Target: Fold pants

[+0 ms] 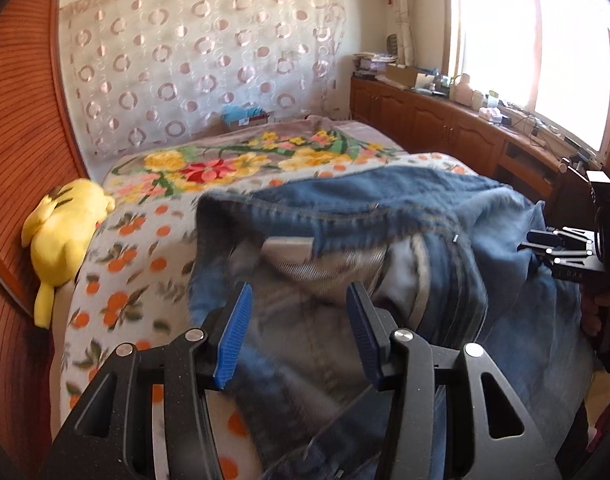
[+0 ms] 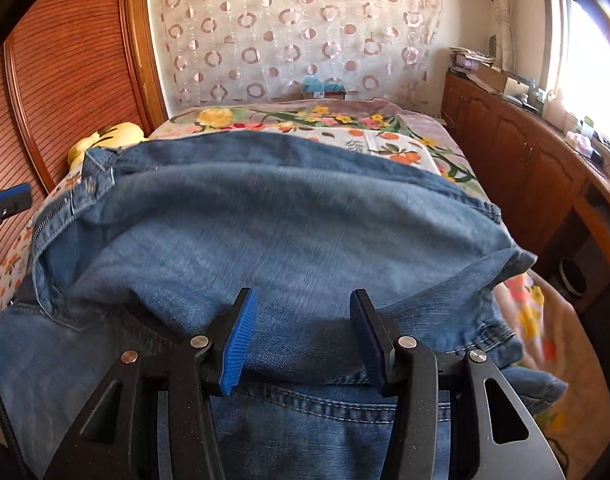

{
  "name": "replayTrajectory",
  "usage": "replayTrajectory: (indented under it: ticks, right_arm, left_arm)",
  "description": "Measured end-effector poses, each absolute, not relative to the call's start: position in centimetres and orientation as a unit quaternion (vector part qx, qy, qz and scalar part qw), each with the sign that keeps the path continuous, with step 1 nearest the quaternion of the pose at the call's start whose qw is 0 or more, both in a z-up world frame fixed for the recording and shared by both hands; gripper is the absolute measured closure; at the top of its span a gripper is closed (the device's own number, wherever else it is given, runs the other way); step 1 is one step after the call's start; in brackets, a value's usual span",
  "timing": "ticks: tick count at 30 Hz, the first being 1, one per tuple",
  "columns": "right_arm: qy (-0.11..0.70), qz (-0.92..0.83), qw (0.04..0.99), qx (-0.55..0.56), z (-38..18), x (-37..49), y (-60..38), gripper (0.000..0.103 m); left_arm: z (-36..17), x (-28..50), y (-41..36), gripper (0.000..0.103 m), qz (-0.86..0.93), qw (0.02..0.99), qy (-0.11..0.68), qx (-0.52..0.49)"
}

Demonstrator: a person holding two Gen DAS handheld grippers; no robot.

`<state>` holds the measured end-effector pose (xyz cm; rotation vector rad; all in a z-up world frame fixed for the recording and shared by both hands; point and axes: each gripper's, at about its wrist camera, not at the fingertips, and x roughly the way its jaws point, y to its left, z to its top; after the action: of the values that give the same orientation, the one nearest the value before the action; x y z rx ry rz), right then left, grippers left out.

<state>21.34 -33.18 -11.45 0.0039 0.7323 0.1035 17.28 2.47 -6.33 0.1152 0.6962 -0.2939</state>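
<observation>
My jeans (image 2: pixel 273 216) lie bunched on the near end of the bed (image 1: pixel 117 264), fly unzipped, no neat fold yet; most work remains. Left gripper (image 1: pixel 299 336) and right gripper (image 2: pixel 301 338) both released, jaws apart, holding nothing

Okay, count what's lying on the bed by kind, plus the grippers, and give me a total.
Jeans: 1
Yellow plush toy: 1
Bed covers: 2, the orange-fruit blanket and the floral blanket
Grippers: 2, the left gripper and the right gripper, both with jaws apart
Total: 6
</observation>
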Motion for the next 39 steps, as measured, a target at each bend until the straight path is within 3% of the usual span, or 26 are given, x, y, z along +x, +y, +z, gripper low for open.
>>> replayTrajectory:
  ticks: [10,25,26,29,39]
  right_arm:
    - [0.353,0.044,0.934,-0.024,-11.8,20.2,-32.7,0.053]
    - [0.355,0.045,0.934,-0.008,-12.0,20.7,-33.0,0.053]
    - [0.356,0.045,0.933,-0.008,-12.0,20.7,-33.0,0.053]
    - [0.356,0.046,0.933,-0.006,-12.0,20.8,-33.1,0.053]
    - [0.357,0.049,0.933,-0.003,-12.1,20.8,-33.5,0.053]
  left_arm:
    - [-11.1,13.2,4.8,0.053,-0.117,0.912,0.393,0.031]
    - [-12.2,9.5,5.4,0.053,-0.113,0.911,0.397,0.015]
    - [-12.2,9.6,5.4,0.054,-0.116,0.91,0.397,0.014]
    - [-11.9,9.6,5.5,0.072,-0.125,0.908,0.399,0.012]
    - [-9.9,8.4,5.7,0.09,-0.148,0.911,0.386,0.001]
